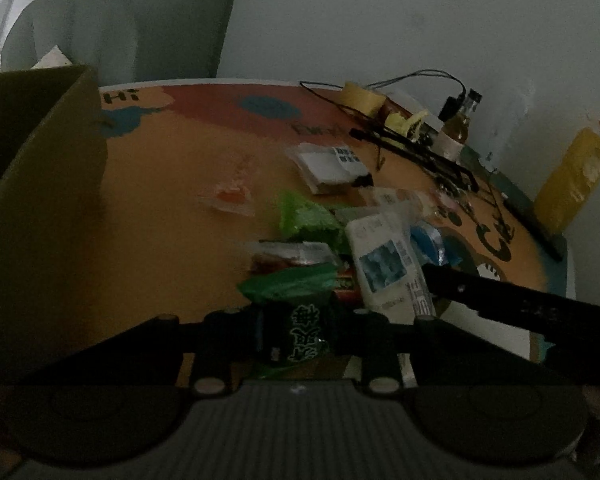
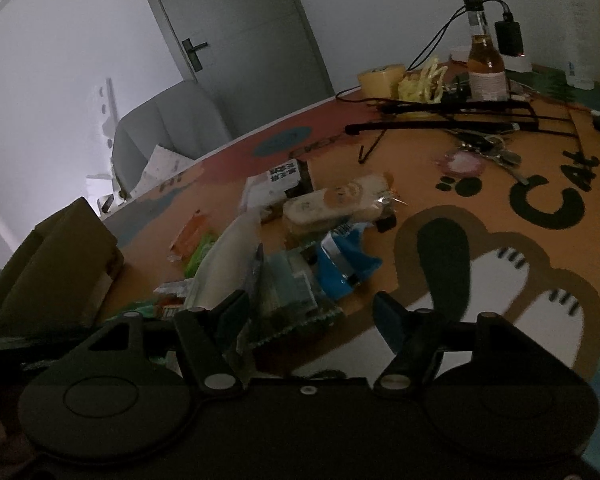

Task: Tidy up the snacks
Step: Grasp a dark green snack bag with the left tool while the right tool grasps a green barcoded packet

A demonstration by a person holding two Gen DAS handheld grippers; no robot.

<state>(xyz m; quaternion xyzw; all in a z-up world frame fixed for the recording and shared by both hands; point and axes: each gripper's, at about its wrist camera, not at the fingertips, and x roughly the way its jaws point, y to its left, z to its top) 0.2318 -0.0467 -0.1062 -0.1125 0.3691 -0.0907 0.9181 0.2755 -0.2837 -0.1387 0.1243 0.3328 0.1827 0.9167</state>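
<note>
Orange mat: a cartoon-printed table cover [image 2: 500, 280] lay under a loose heap of snack packets in dim light.
Left tongs: the left gripper [image 1: 300, 336] was clamped on a dark green packet [image 1: 306, 334] with pale lettering, held just above the heap's near edge.
Right tongs: the right gripper [image 2: 312, 316] stood with its fingers apart, hanging over a clear crinkled packet [image 2: 288, 300] and holding nothing.
Snack heap: a white packet [image 1: 388, 260], a bright green packet [image 1: 304, 216], a blue packet [image 2: 340, 268] and a pale biscuit packet [image 2: 340, 200] lay touching or overlapping mid-table.
Cardboard box: an open brown box [image 1: 40, 184] stood at the table's left side, well apart from the heap.
Clutter behind: a glass bottle [image 2: 486, 64], a roll of tape [image 2: 382, 78] and black cables [image 2: 440, 114] sat by the wall.
Step in hand, as I judged: carrying the green packet to the box.
Doing it well: lift clear of neighbouring wrappers, keep the grip firm on the slippery film, and release only once past the box's wall.
</note>
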